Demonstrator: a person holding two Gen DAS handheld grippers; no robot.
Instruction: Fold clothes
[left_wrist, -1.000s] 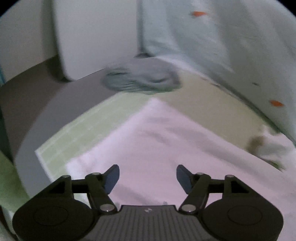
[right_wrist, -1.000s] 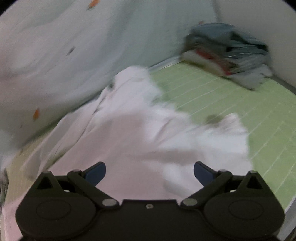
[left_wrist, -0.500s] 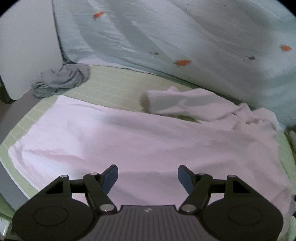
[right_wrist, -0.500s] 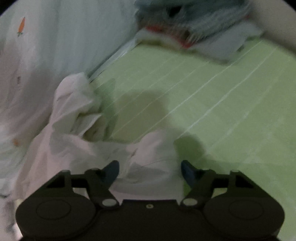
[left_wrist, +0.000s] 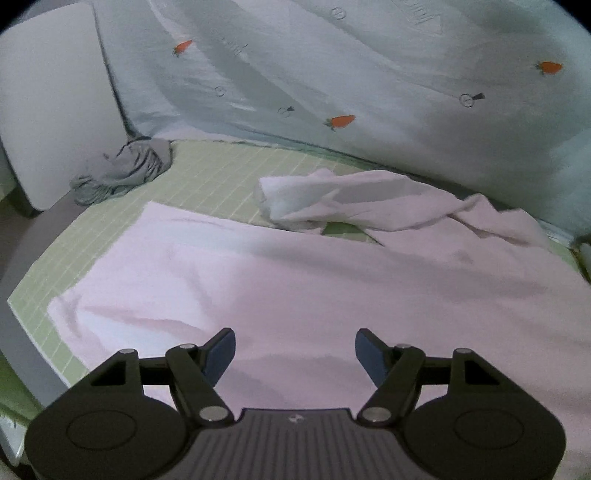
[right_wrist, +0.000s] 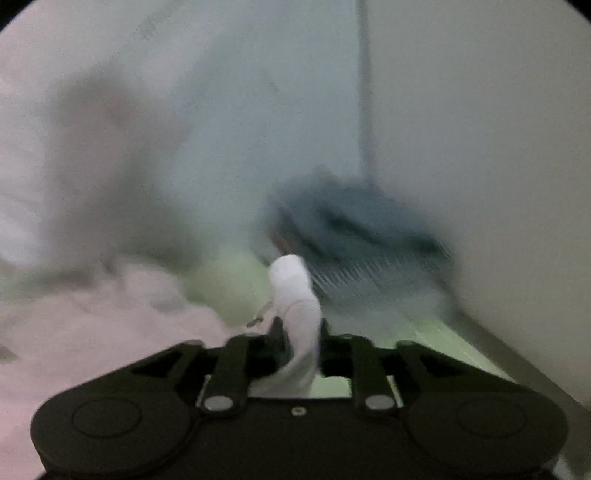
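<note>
A pale pink garment (left_wrist: 295, 280) lies spread over the green checked sheet (left_wrist: 218, 173), with one sleeve (left_wrist: 332, 199) rumpled at its far edge. My left gripper (left_wrist: 294, 350) hovers open just above the pink cloth, nothing between its fingers. In the right wrist view the picture is blurred. My right gripper (right_wrist: 299, 332) is shut on a white-pink fold of the garment (right_wrist: 295, 295), which sticks up between the fingers. More of the pink cloth (right_wrist: 92, 317) trails off to the left.
A crumpled grey garment (left_wrist: 125, 170) lies at the far left by a white board (left_wrist: 55, 110). A pale blue quilt with carrot prints (left_wrist: 369, 74) rises behind the sheet. A dark stack of folded clothes (right_wrist: 351, 236) sits against the wall (right_wrist: 480, 147).
My right gripper went from open over the cloth to shut on a fold and lifted it. The left gripper swung right over the garment and stayed open.
</note>
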